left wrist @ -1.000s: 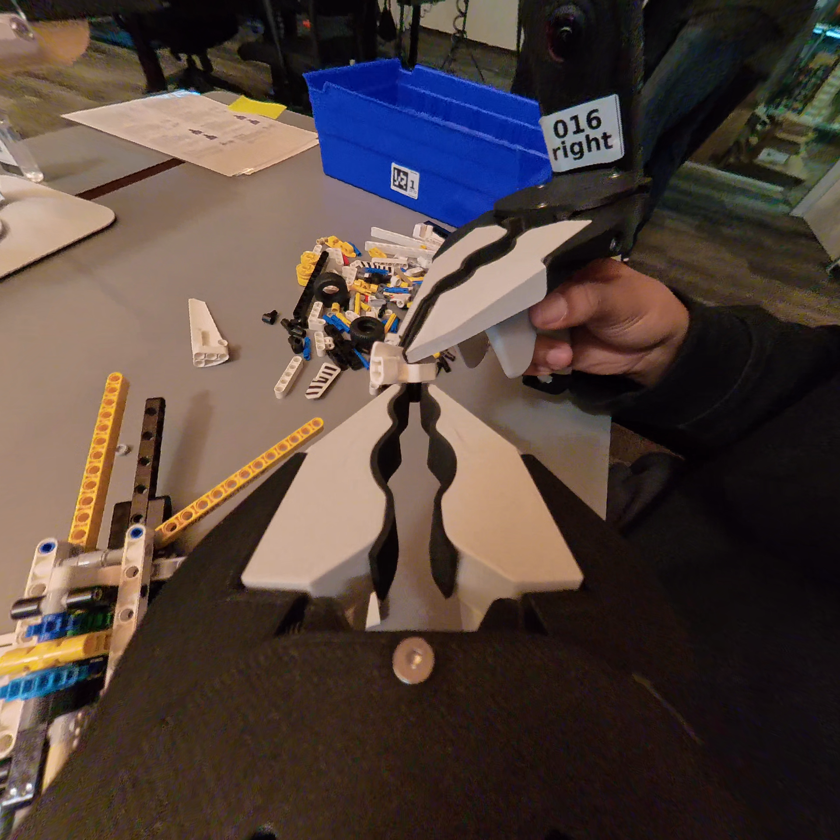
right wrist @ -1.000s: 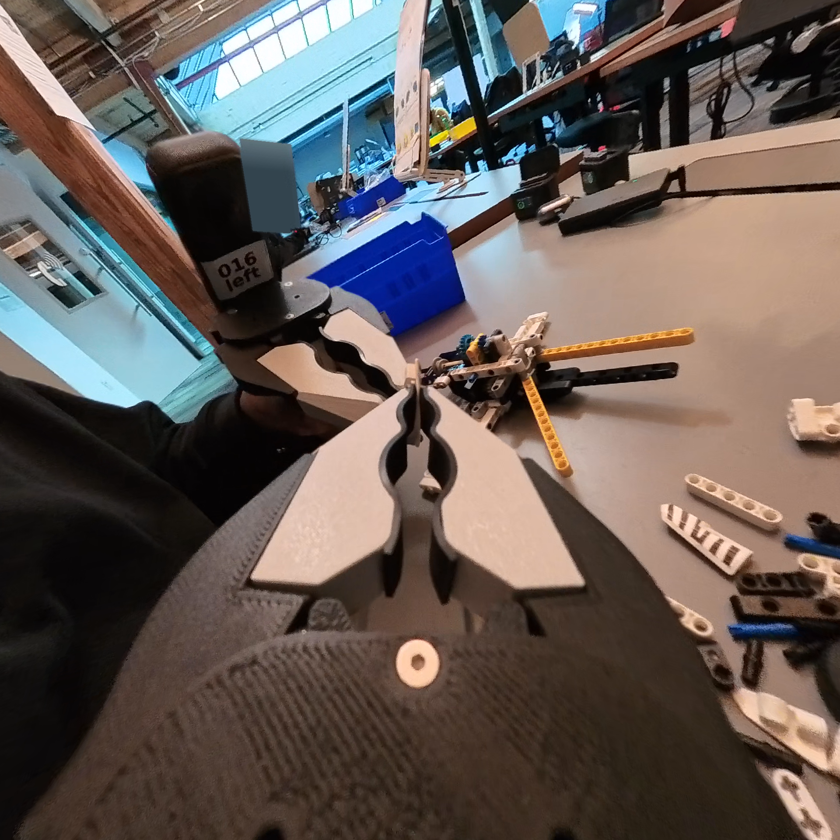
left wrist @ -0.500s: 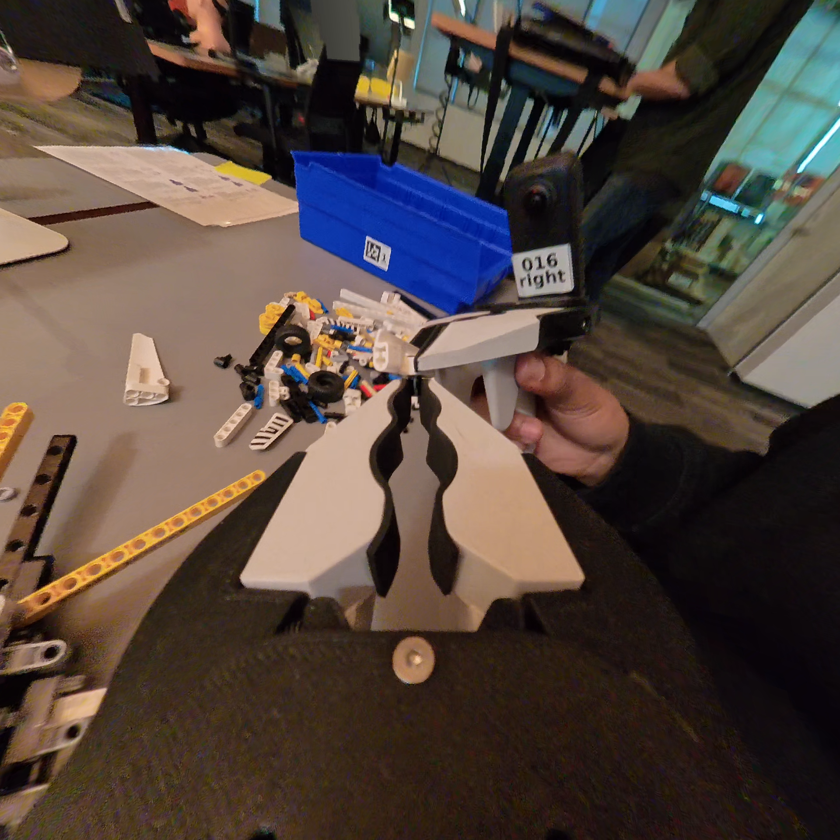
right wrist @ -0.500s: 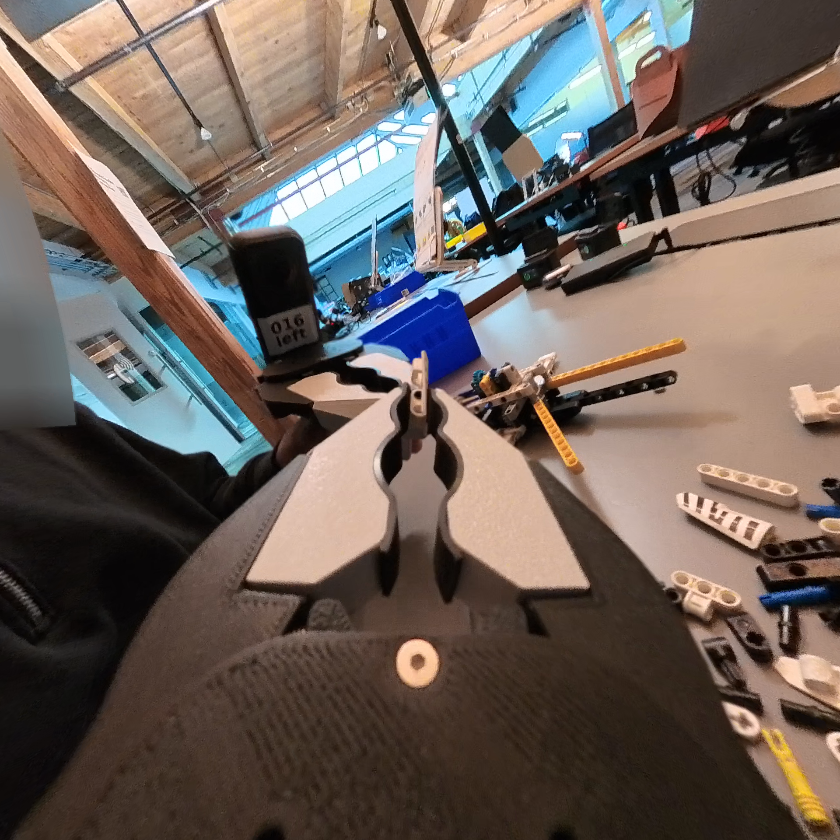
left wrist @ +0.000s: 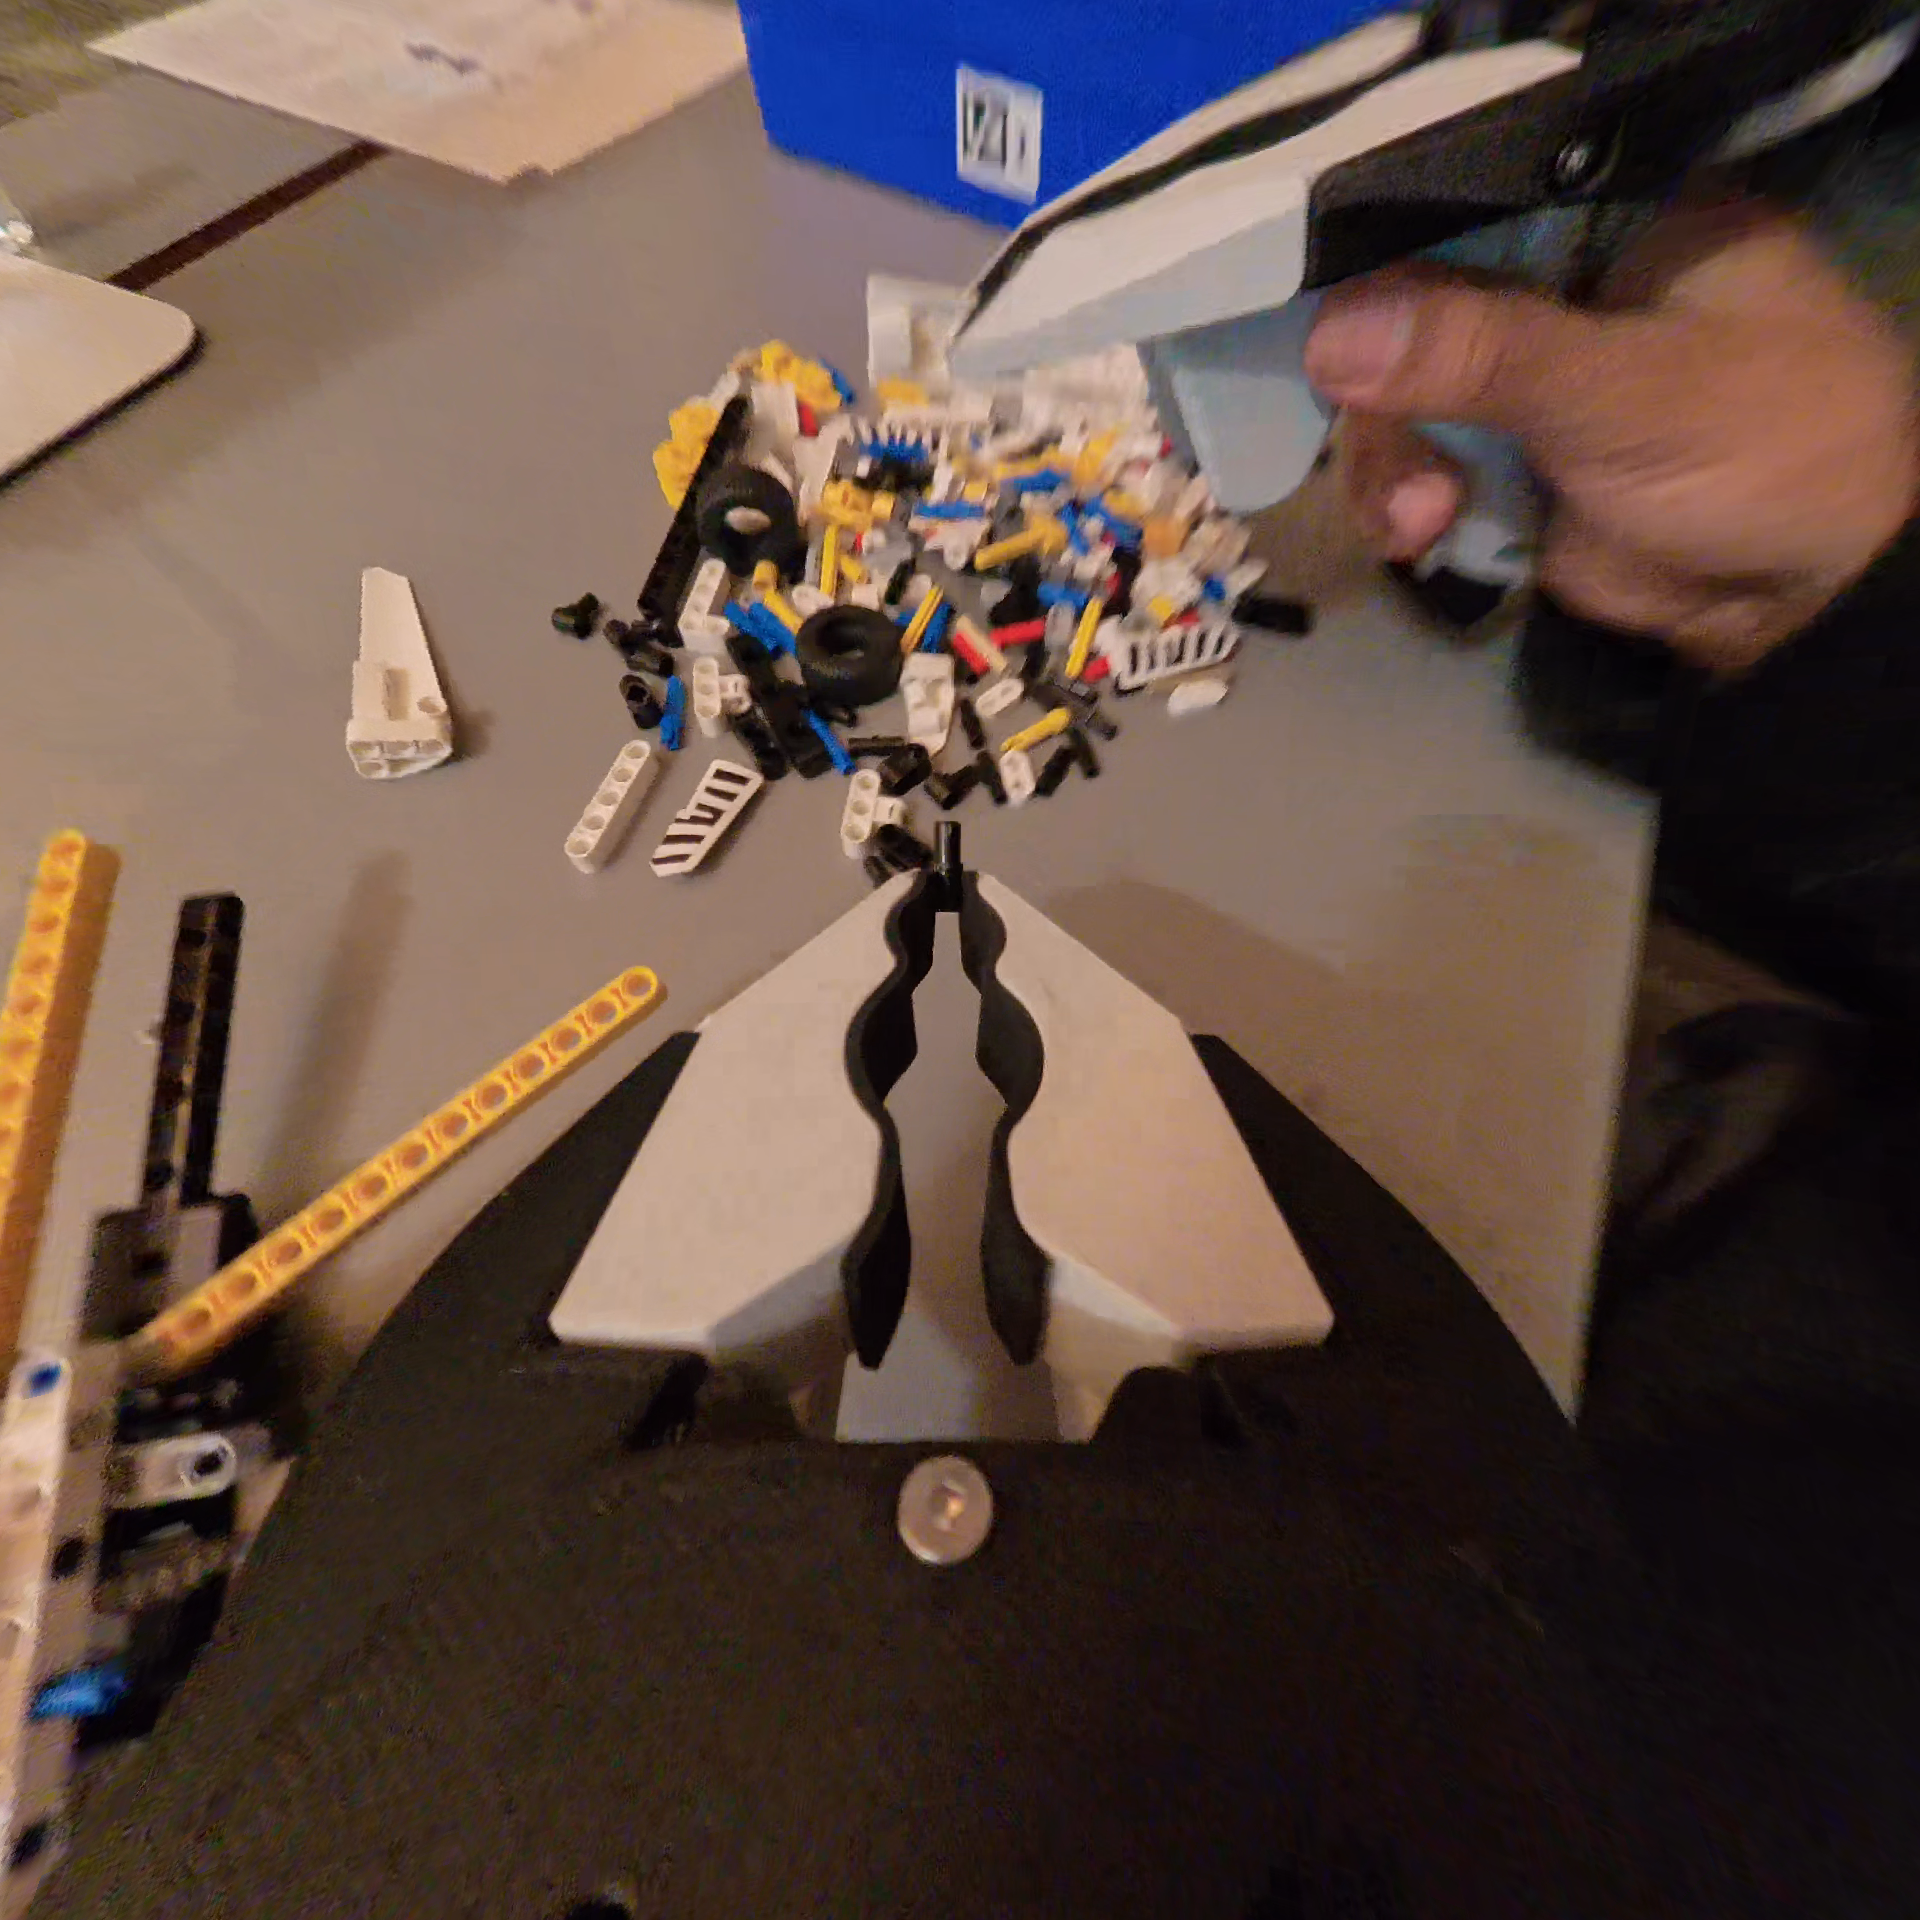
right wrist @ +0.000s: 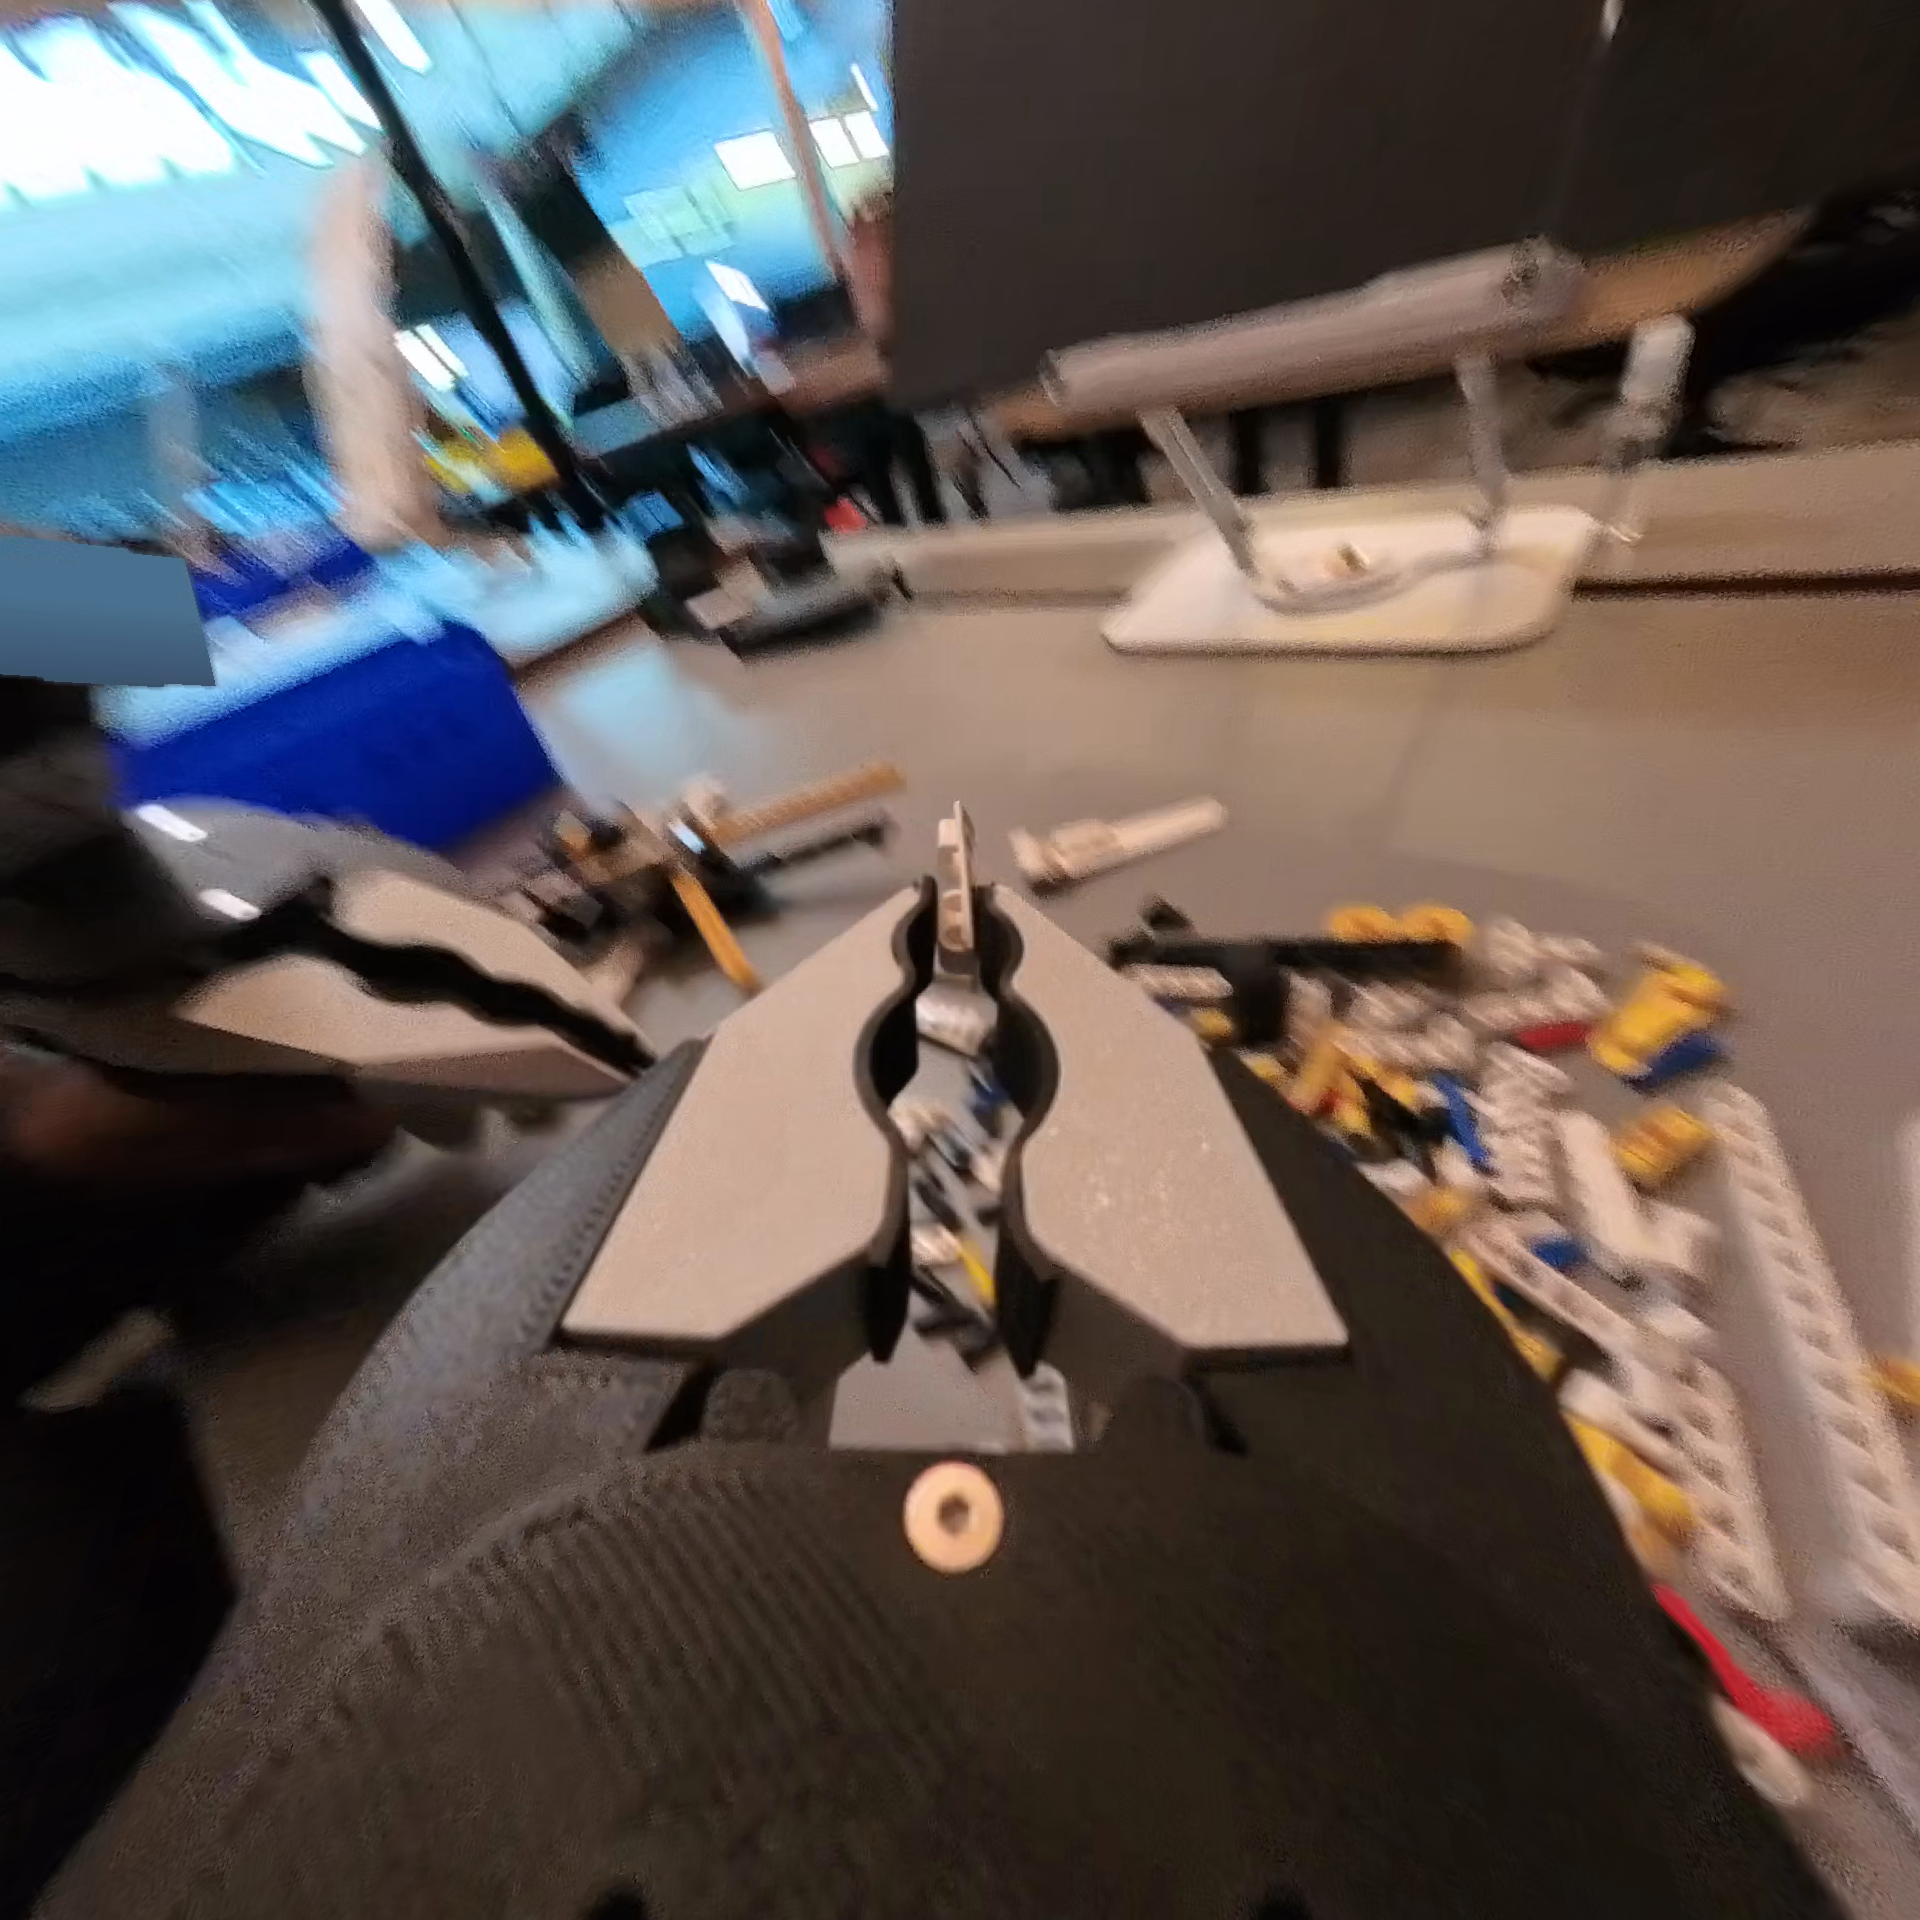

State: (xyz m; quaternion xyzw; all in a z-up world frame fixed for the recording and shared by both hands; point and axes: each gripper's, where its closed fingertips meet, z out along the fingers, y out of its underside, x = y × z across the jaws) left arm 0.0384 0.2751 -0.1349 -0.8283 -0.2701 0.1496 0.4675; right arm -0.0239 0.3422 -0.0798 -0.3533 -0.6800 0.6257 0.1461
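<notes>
My left gripper (left wrist: 943, 888) is shut on a small black pin (left wrist: 945, 847) that sticks out past its fingertips, low over the grey table (left wrist: 312, 416) at the near edge of a pile of small building pieces (left wrist: 935, 582). My right gripper (right wrist: 956, 906) is shut on a small white piece (right wrist: 956, 868) held upright between its pads. In the left wrist view the right gripper (left wrist: 961, 332) hangs above the far side of the pile with the white piece (left wrist: 899, 317) at its tip. The left gripper (right wrist: 634, 1055) shows at the left of the right wrist view.
A blue bin (left wrist: 935, 94) stands behind the pile. A part-built model (left wrist: 104, 1403) with a long yellow beam (left wrist: 416, 1153) lies at the left. A white panel piece (left wrist: 395, 675), paper sheets (left wrist: 436, 73) and a white stand base (right wrist: 1351, 592) are on the table. Tip to tip, the grippers are about 11 cm apart.
The two grippers were tip to tip at the white piece; they have drawn apart. The right keeps the white piece, the left now shows the black pin. Both views swung down toward the pile.
</notes>
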